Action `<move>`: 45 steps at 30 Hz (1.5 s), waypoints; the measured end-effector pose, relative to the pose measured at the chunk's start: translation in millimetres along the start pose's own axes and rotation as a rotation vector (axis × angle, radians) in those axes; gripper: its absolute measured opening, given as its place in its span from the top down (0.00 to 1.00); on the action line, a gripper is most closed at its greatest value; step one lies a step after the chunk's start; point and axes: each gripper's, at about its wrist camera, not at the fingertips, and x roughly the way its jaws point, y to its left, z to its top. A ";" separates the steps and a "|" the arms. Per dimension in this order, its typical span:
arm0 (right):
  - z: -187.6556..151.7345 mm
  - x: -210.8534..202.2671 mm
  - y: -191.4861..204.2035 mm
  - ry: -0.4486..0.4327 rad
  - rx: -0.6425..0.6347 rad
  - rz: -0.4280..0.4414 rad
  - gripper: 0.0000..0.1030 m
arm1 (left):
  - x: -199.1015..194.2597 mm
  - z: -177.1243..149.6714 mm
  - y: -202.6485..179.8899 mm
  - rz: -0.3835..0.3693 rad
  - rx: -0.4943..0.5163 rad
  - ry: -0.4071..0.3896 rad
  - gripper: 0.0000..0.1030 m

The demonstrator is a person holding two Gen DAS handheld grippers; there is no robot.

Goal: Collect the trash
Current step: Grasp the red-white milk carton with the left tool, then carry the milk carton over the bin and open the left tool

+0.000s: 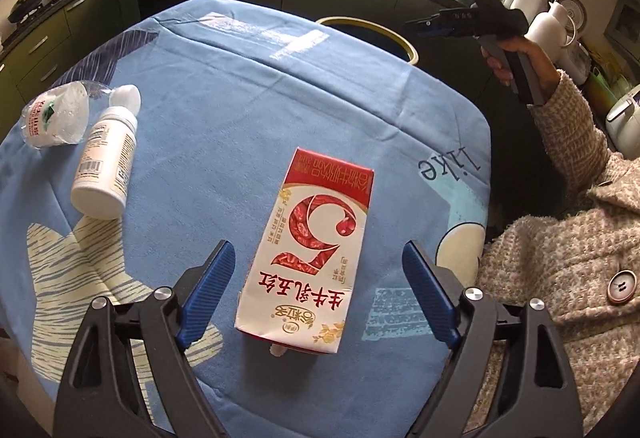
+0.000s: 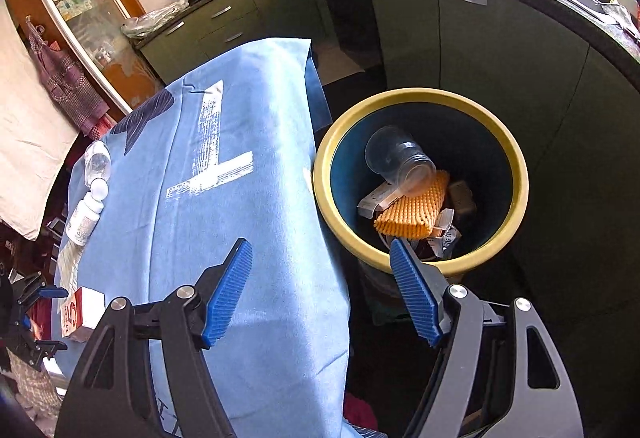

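Red-white carton point(image 1: 308, 250) between spread left claw point(image 1: 318, 258)

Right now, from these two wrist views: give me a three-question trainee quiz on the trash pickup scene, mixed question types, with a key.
1. True or false: the milk carton lies flat on the blue tablecloth, between the open fingers of the left tool.
2. Multiple choice: what is the right tool holding? A) a clear plastic cup B) a white bottle C) nothing
3. Short answer: name two things visible inside the yellow-rimmed bin.

Key
1. True; the pads stand clear of the carton on both sides.
2. C; its fingers are apart and empty, beside the bin.
3. Any two of: clear plastic cup, orange mesh sleeve, crumpled packaging.
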 end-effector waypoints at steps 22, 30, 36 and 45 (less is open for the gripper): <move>-13.3 8.9 6.8 0.031 0.008 0.059 0.29 | 17.1 -10.1 -9.2 0.148 -0.026 0.028 0.46; -22.6 -4.4 2.5 0.007 0.012 0.080 0.29 | 3.4 12.8 -15.1 0.146 -0.060 -0.004 0.47; -35.8 -23.6 -23.0 -0.035 0.057 0.085 0.29 | -6.1 64.9 -36.7 0.095 -0.013 -0.038 0.47; -59.5 -56.7 -76.1 -0.104 0.135 0.069 0.29 | 31.9 175.8 -85.4 0.017 0.098 -0.046 0.47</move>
